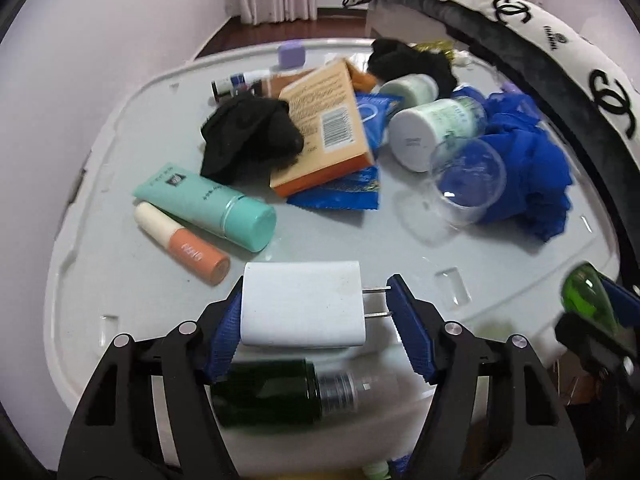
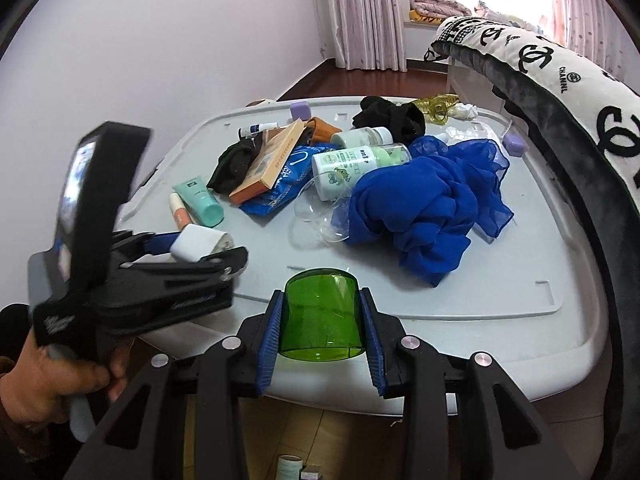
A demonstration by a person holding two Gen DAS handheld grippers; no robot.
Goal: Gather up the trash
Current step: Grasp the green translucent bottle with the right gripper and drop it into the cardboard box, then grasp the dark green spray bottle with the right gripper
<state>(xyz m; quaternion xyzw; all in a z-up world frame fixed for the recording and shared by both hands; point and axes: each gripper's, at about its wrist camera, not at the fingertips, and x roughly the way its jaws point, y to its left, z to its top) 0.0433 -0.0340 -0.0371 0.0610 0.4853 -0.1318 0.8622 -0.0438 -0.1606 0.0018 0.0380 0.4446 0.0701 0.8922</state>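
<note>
Both tongs were loaded. Left tongs [image 1: 316, 312] bracketed a white charger [image 1: 302, 306]: one blue pad lay against its body and the other met the tips of its prongs, so they were clamped on it just above the near edge of the counter [image 1: 520, 264]. Below it, off that edge, lay a blurred dark green bottle [image 1: 266, 394]. Right tongs [image 2: 320, 320] were clamped on a green translucent cap [image 2: 322, 314], held upright over the counter's near edge, and a hand [image 2: 56, 384] gripped the left tool's handle.

Just beyond the charger lay an orange-and-cream tube [image 1: 182, 246] beside a teal tube [image 1: 208, 206]. Farther back came a black cloth [image 1: 250, 136], an orange box [image 1: 324, 130] on a blue wrapper [image 1: 340, 192], a clear cup [image 1: 466, 180], white bottles [image 1: 436, 132] and a crumpled blue scarf [image 2: 432, 204].
</note>
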